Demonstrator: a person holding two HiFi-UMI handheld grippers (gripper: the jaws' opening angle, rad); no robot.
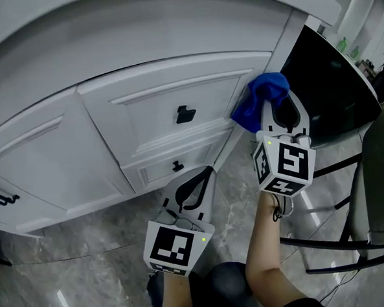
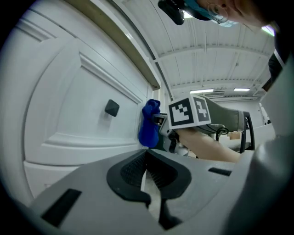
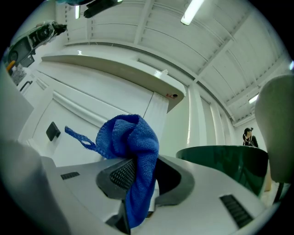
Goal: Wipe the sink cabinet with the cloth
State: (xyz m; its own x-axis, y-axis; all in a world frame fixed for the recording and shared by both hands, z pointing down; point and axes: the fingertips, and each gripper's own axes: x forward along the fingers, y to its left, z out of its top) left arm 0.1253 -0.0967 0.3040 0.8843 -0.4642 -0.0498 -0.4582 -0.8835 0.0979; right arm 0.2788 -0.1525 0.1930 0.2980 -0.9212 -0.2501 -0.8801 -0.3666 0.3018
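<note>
Cloth (image 3: 131,137) looked soft, limp | my right gripper (image 3: 140,176) clamped its bunched fold, upper right, at sink cabinet (image 1: 150,113) | left gripper (image 2: 148,176) stood closed, empty

The sink cabinet (image 1: 144,113) is overlooked steeply from the head, and is faced closely from low down by both gripper views, the cloth (image 3: 133,137) and probably one drawer knob (image 2: 111,108) being shared.

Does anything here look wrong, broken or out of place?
Nothing stands out. The white sink cabinet's drawers sit shut and even, the blue cloth is bunched in the right gripper at the cabinet's right edge, and the left gripper is shut on nothing.
</note>
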